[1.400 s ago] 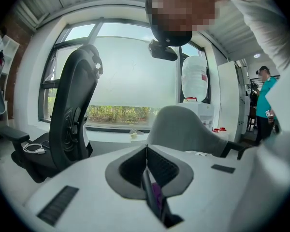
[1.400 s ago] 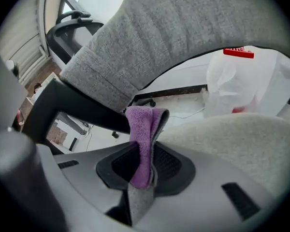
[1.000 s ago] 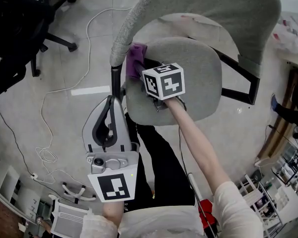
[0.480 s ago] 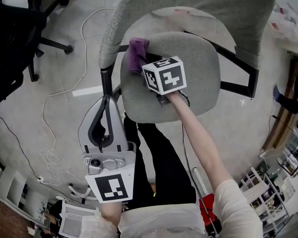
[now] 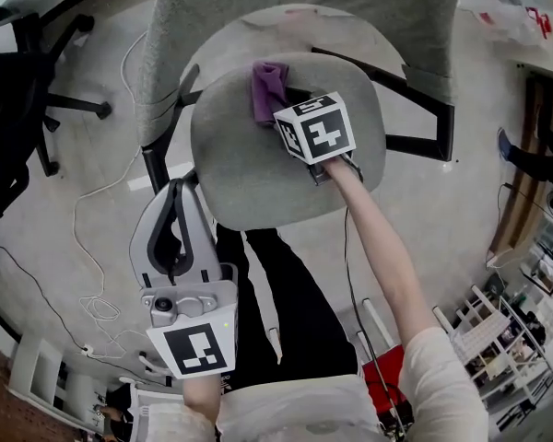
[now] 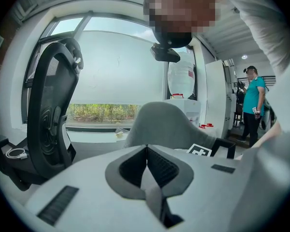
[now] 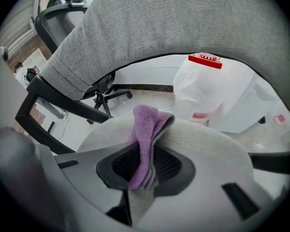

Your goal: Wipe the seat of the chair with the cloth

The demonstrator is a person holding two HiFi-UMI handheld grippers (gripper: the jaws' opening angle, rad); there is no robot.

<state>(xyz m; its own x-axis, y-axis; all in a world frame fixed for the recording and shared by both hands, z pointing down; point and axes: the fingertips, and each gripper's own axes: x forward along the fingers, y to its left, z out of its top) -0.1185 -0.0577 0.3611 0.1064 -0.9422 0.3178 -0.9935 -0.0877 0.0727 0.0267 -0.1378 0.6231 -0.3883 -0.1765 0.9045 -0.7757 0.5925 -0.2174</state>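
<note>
A grey chair seat [image 5: 249, 168] fills the middle of the head view, with its grey backrest [image 5: 286, 3] behind it. A purple cloth [image 5: 269, 90] lies bunched on the back part of the seat. My right gripper [image 5: 288, 110] is shut on the purple cloth [image 7: 147, 134], which sticks out past the jaws onto the seat [image 7: 212, 146]. My left gripper [image 5: 177, 196] hangs off the seat's front left, over the floor. In the left gripper view this gripper [image 6: 146, 166] is shut with nothing in it, aimed level at the backrest [image 6: 166, 124].
A black office chair [image 5: 23, 99] stands at the left, and white cables [image 5: 101, 247] trail over the floor. The chair's black armrest frame [image 5: 415, 127] sits at the right. A white bag [image 7: 217, 95] lies beyond the seat. A person in teal [image 6: 252, 100] stands far right.
My right gripper has dragged the cloth from the seat's left edge toward the middle of its back part. The left gripper stays low at the front left.
</note>
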